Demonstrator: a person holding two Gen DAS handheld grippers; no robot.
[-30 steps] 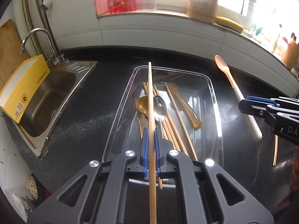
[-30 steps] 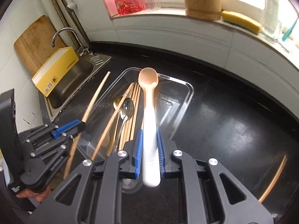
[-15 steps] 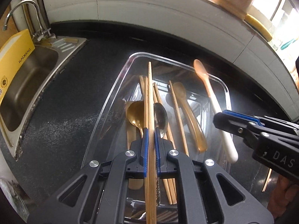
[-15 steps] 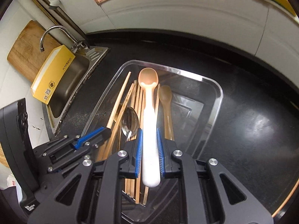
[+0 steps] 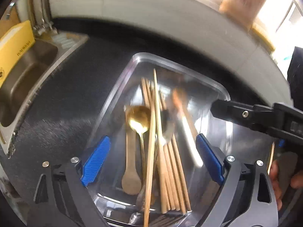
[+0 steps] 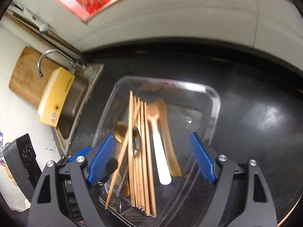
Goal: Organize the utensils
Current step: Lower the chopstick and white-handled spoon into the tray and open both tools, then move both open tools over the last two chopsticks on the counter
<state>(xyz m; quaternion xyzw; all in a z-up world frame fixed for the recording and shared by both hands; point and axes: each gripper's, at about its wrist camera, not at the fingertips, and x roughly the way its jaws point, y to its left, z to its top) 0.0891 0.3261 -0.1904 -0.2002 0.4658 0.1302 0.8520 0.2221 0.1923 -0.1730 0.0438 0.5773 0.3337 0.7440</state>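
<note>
Both grippers have let go since a second ago: the left gripper (image 5: 152, 162) was clamped on a chopstick (image 5: 151, 151) and the right gripper (image 6: 151, 160) on the white-handled spoon (image 6: 158, 145), and their jaws have just been opening. Now both stand wide, pads clear of everything. The chopstick lies slanted across the pile in the clear tray (image 6: 215, 102); the spoon rests flat beside the wooden spoon (image 6: 166, 130). A gold spoon (image 5: 138, 121) and a bundle of chopsticks (image 6: 142, 151) are already in there too. So most of the job looks done. One chopstick (image 5: 270, 158) seems to be left out on the black counter (image 6: 255, 98) to the right, and that looks like the next pick.
</note>
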